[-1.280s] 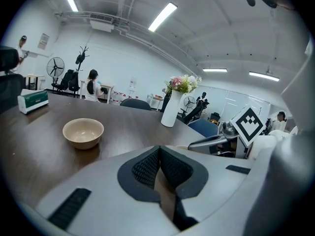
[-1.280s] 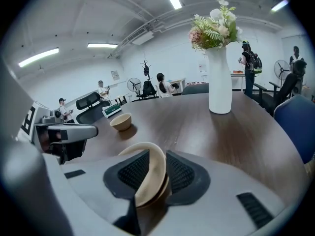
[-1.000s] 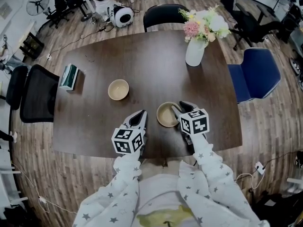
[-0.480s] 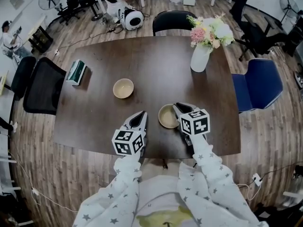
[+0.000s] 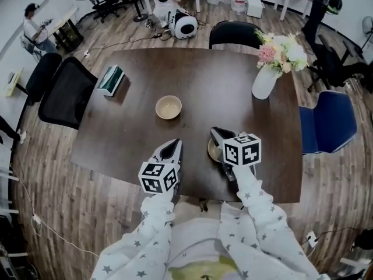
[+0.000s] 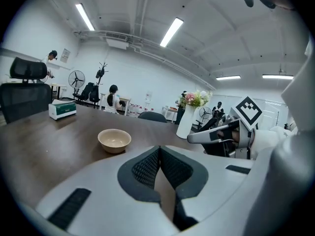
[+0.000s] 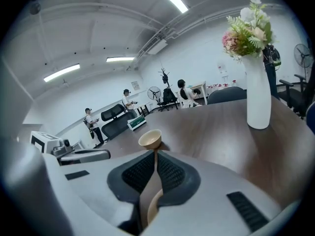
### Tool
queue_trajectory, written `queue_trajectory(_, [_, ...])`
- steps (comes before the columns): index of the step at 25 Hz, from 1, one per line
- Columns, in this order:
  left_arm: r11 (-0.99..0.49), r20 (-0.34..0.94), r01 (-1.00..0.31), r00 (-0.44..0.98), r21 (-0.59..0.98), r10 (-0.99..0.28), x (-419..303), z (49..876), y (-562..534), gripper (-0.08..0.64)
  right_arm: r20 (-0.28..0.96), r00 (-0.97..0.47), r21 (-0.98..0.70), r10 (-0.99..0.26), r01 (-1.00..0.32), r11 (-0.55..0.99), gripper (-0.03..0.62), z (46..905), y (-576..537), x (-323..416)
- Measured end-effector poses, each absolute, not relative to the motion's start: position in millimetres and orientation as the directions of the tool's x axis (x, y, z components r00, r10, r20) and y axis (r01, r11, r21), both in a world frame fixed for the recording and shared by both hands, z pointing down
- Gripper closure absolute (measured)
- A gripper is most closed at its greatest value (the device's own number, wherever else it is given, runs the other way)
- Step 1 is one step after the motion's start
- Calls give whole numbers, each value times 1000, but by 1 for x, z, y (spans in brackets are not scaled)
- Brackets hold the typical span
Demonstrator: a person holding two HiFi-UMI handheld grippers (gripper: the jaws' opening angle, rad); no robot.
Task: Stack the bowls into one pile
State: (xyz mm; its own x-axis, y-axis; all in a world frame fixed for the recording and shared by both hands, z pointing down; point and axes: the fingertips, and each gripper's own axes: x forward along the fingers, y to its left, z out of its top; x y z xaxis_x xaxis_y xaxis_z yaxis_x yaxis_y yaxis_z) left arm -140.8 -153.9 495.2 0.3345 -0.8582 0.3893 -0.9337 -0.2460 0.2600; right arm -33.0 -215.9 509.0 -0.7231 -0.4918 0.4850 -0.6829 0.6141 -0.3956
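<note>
The dark desk [image 5: 134, 127] carries a white vase [image 5: 265, 81] at its far right and a tan bowl [image 5: 168, 107] near the middle. A second bowl [image 5: 213, 151] is by the front edge, its rim pinched by the right gripper [image 5: 218, 135], whose fingers have just been closing on it. The left gripper [image 5: 173, 147] hovers alongside, fingers pressed together on nothing.

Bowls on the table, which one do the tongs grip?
The near bowl, its rim in the right tongs, which just closed on it; the far bowl sits free.
</note>
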Motion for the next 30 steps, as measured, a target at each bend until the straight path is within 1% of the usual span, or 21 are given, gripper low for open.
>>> queue_trajectory(5, [-223,405,-939,317,263,-858,-166,499,-156,534,447,-776,-451,-446,-626,636,560,501,-220,-70])
queue_trajectory(8, [-232,416,-937,327,263,-849,-185,502,-165,534,431,-791,-491,-435,-610,622,560,503,-227,-96])
queue_trajectory(13, [-247,435,-931,346,270,-831,-215,508,-184,534,432,-784,-511,-447,-621,594,560,508,-246,-132])
queue_trajectory(20, [-277,458,-917,386,288,-801,-236,520,-206,534,463,-743,-522,-483,-669,529,558,529,-274,-156])
queue_trajectory(24, [-289,470,-908,406,302,-784,-246,530,-216,534,497,-711,-499,-497,-703,507,557,545,-288,-167])
queue_trajectory(25, [-292,473,-906,410,306,-780,-247,532,-218,534,506,-703,-496,-501,-712,498,549,550,-291,-169])
queue_trajectory(27, [-296,480,-903,419,312,-771,-249,537,-223,534,520,-689,-498,-505,-724,476,506,558,-296,-172])
queue_trajectory(30, [-301,491,-898,429,320,-758,-252,543,-229,534,539,-664,-493,-519,-748,445,482,569,-302,-175])
